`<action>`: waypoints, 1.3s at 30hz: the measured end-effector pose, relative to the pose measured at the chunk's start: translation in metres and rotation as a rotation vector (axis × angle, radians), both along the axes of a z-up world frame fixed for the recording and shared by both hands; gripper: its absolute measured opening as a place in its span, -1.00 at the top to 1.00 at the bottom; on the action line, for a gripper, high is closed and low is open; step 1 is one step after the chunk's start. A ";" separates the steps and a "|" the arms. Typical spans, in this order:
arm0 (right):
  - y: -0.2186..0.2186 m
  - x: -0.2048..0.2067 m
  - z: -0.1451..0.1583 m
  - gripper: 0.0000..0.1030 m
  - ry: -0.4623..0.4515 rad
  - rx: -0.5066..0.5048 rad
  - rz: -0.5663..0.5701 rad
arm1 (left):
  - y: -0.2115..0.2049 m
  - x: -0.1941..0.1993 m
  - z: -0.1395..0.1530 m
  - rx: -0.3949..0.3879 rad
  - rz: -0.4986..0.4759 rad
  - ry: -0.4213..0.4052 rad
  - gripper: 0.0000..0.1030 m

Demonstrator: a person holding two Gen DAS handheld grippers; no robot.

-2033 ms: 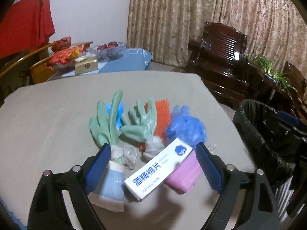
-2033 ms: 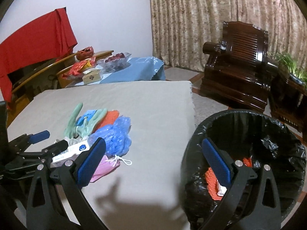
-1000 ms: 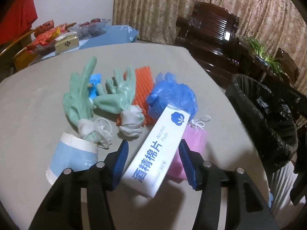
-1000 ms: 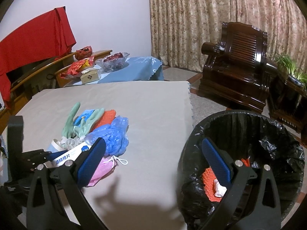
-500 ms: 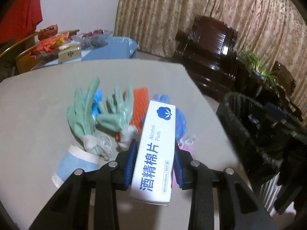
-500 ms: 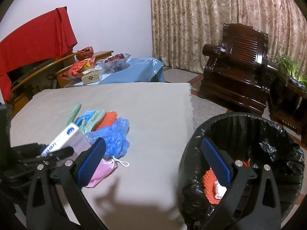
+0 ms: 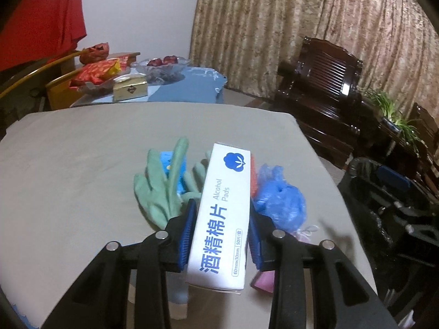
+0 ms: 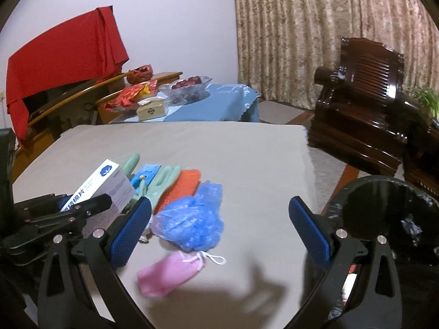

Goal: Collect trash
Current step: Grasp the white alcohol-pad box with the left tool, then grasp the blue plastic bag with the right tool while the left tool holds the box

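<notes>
Table (image 8: 219, 150); pink mask (image 8: 170, 274) unobscured rightward.

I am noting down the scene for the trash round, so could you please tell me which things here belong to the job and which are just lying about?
For the job:
- alcohol pads box, clamped in the left gripper
- green gloves
- blue plastic bag
- orange mesh
- pink mask
- black trash bin
- right gripper, open

Just lying about:
- red cloth
- armchair
- fruit bowl

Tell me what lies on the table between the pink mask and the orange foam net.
The crumpled blue plastic bag lies between the pink mask and orange foam net; the right wrist view shows it.
</notes>
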State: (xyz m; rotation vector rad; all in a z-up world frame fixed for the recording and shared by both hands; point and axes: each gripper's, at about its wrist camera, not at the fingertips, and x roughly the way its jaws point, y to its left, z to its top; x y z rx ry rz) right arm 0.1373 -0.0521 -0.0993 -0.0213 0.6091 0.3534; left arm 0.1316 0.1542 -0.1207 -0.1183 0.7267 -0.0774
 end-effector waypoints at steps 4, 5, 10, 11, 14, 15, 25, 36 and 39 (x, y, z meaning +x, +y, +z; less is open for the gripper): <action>0.016 0.011 -0.014 -0.89 0.029 -0.006 0.010 | 0.009 0.001 -0.002 0.001 0.008 0.004 0.33; 0.018 0.014 -0.018 -0.89 0.036 -0.010 0.011 | 0.010 0.002 -0.002 0.000 0.007 0.003 0.33; 0.034 0.024 -0.039 -0.89 0.078 -0.040 0.024 | 0.014 0.006 -0.004 0.002 0.018 0.009 0.33; 0.037 0.026 -0.043 -0.89 0.084 -0.050 0.027 | 0.016 0.007 -0.005 0.002 0.022 0.011 0.33; 0.042 0.030 -0.052 -0.88 0.105 -0.069 0.037 | 0.018 0.008 -0.008 0.000 0.028 0.016 0.33; 0.044 0.031 -0.055 -0.88 0.113 -0.074 0.040 | 0.019 0.008 -0.009 -0.001 0.030 0.018 0.33; 0.048 0.036 -0.063 0.57 0.191 -0.053 0.122 | 0.017 0.010 -0.008 0.001 0.020 0.019 0.33; 0.028 0.022 -0.021 0.90 0.104 0.000 0.147 | 0.004 0.006 0.009 0.003 0.014 -0.011 0.33; 0.024 0.018 -0.008 0.90 0.076 0.007 0.148 | -0.001 0.007 0.016 0.005 0.012 -0.019 0.33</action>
